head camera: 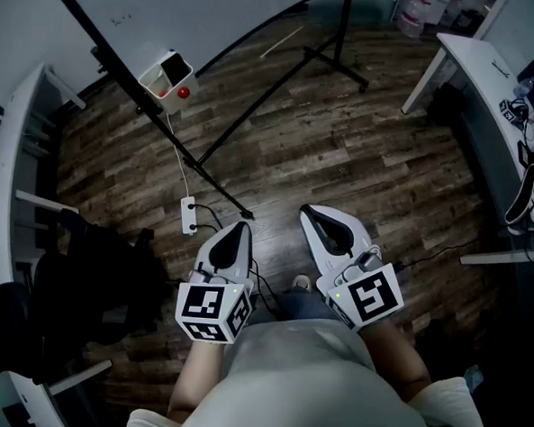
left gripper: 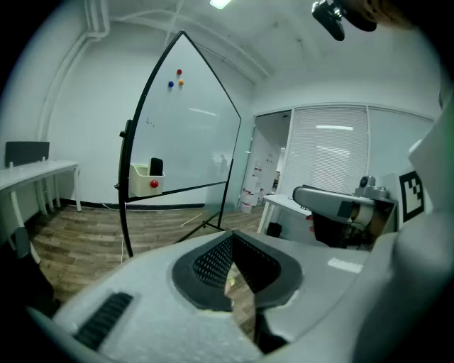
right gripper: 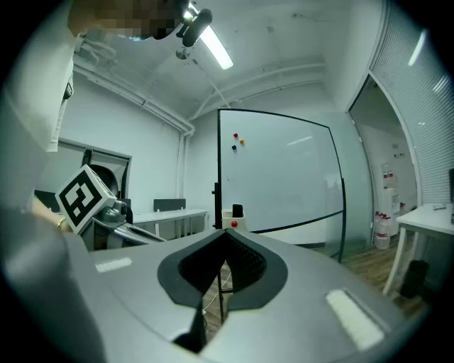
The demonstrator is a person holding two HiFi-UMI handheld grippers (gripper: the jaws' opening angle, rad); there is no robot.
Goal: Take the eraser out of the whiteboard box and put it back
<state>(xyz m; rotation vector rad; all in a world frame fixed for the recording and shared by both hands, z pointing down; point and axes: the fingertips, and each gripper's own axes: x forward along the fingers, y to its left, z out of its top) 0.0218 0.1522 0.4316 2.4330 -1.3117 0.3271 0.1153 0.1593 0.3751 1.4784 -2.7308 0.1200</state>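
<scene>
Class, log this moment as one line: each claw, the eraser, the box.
left claw: shut, empty | right claw: shut, empty | eraser: standing in box | box: at whiteboard edge, beyond both claws

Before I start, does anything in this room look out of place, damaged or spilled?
Nothing looks spilled or damaged; the eraser stands in the whiteboard box. Only a thin pale stick lying loose on the floor by the whiteboard stand looks misplaced.
</scene>
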